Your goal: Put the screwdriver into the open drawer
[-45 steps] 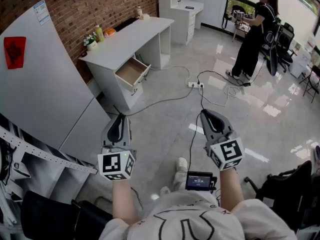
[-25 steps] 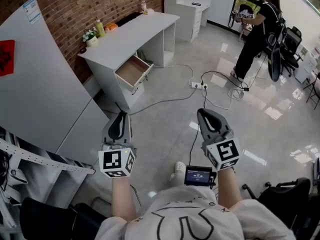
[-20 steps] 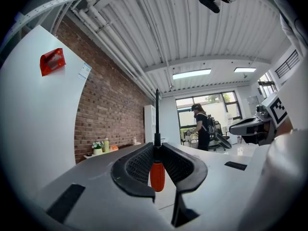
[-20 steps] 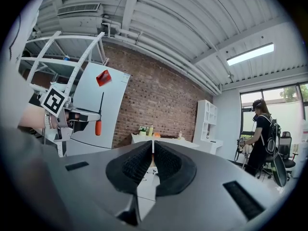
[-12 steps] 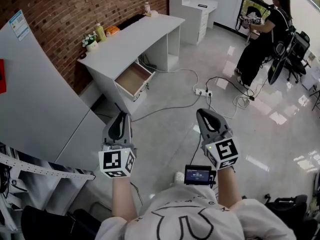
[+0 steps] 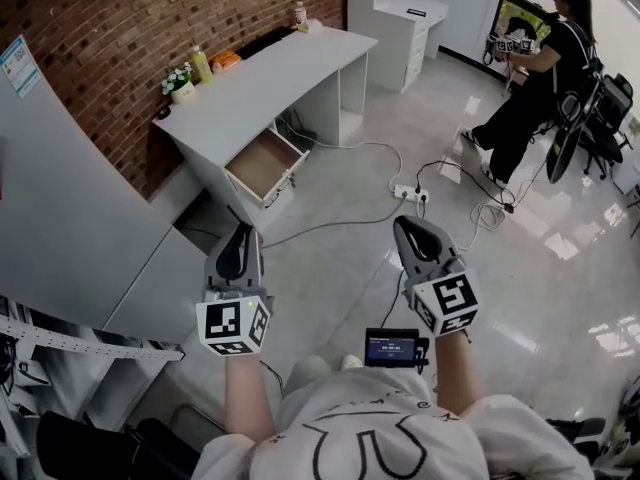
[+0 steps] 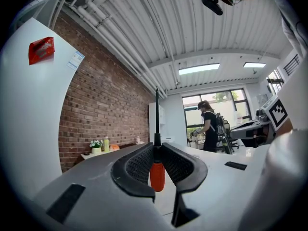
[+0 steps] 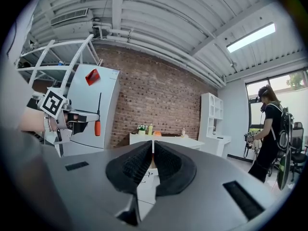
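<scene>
My left gripper (image 6: 238, 236) is shut on a screwdriver (image 7: 157, 175) with an orange handle; its dark shaft stands straight up from the jaws in the left gripper view. My right gripper (image 6: 418, 233) is shut with nothing between its pads, and it is held level beside the left one. The open drawer (image 6: 262, 165) sticks out of the front of a white desk (image 6: 285, 68), well ahead of both grippers across the floor. The right gripper view also shows the left gripper (image 8: 77, 116) and the screwdriver (image 8: 97, 125) off to the side.
A curved grey panel (image 6: 70, 198) stands close on the left. A power strip and cables (image 6: 412, 193) lie on the floor between me and the desk. A potted plant (image 6: 180, 83) and bottles stand on the desk. A person (image 6: 535, 78) stands at the back right near chairs.
The whole view has moved towards the desk, so the desk and drawer look closer and more central. Both grippers keep the same pose, and the left one still grips the screwdriver.
</scene>
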Demonstrator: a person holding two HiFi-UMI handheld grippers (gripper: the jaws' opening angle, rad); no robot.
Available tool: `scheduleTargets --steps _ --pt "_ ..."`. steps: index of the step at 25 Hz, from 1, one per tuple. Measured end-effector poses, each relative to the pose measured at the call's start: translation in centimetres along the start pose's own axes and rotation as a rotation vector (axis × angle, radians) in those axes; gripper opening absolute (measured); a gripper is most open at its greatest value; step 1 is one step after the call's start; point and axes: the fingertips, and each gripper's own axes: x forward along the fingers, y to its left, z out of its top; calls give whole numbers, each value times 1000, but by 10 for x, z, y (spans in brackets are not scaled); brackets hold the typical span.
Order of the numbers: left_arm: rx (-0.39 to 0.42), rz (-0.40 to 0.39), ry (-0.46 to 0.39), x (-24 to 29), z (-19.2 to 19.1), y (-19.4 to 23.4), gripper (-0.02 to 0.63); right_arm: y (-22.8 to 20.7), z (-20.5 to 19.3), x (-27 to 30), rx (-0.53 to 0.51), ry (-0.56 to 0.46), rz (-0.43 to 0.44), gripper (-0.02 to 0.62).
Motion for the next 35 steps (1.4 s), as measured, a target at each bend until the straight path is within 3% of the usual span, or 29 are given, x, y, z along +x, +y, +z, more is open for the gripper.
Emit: scheduleTargets --steps 9,17,35 --pt "-25 13 25 41 -15 29 61 -14 -9 44 20 28 -3 26" --pt "-37 -5 19 106 -19 78 61 -25 3 120 2 32 -23 26" --pt "-81 -135 62 258 -48 194 61 -33 11 294 -8 82 -111 26"
